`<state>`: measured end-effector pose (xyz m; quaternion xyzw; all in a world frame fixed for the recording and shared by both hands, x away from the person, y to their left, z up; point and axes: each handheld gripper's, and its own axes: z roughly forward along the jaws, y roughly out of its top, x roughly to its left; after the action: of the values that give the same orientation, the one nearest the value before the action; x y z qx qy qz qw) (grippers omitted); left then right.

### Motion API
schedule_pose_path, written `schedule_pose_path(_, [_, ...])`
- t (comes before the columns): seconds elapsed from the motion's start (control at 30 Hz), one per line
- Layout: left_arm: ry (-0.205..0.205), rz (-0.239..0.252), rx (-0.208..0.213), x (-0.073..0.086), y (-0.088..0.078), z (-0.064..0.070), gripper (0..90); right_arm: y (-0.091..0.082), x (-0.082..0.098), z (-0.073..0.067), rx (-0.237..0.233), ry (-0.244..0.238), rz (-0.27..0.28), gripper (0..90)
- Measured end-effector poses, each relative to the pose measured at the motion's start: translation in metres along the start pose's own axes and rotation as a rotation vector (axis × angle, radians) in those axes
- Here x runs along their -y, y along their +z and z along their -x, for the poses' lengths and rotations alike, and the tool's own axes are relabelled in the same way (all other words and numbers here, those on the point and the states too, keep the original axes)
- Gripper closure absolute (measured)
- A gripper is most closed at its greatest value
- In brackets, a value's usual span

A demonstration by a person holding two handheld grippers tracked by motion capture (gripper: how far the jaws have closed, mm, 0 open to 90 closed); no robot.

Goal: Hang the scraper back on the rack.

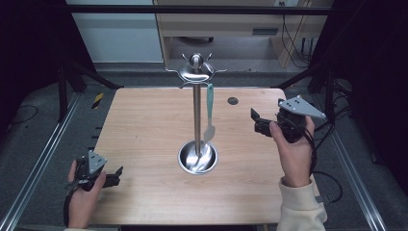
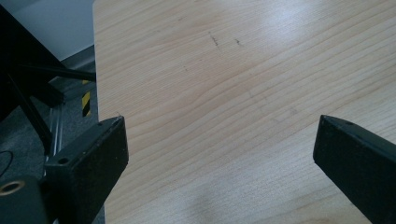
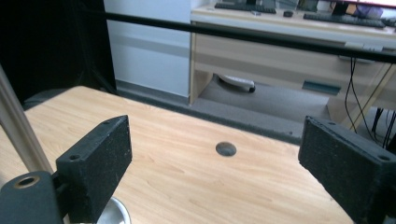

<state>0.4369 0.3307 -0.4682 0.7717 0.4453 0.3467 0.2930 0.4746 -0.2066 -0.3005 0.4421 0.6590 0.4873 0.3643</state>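
Note:
A steel utensil stand (image 1: 197,110) rises from a round dish base (image 1: 197,158) in the middle of the wooden table (image 1: 144,125). A teal-handled spatula (image 1: 209,115) hangs from one hook of its top ring, blade down beside the pole. My right gripper (image 1: 256,120) is held above the table to the right of the stand, open and empty, jaws toward the pole (image 3: 16,126). My left gripper (image 1: 115,177) rests low at the table's front left corner, open and empty, over bare wood (image 2: 224,93).
A small dark round hole (image 1: 233,100) marks the table's far right part (image 3: 226,149). Metal rails run along both sides of the table. A desk and cables stand beyond the far edge.

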Motion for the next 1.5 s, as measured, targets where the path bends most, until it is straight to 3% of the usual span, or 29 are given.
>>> schedule_pose_path(0.5, [-0.001,0.0,0.001,0.0,0.001,0.0,3.0,0.026,0.058,0.008,0.023,0.032,-0.102,11.8])
schedule_pose_path(0.77, [0.001,0.001,0.0,0.0,0.001,0.0,3.0,0.041,0.094,0.01,0.056,0.0,-0.149,12.1])
schedule_pose_path(0.93, [0.002,0.0,0.002,-0.001,0.001,0.001,3.0,0.051,0.115,0.011,0.052,0.001,-0.184,12.6])
schedule_pose_path(1.2, [0.006,-0.004,0.003,-0.001,0.001,0.001,3.0,0.069,0.144,0.005,0.002,0.017,-0.282,13.6])
schedule_pose_path(1.5, [0.005,-0.004,0.004,-0.001,0.002,0.002,3.0,0.076,0.155,0.006,-0.014,0.007,-0.353,14.4])
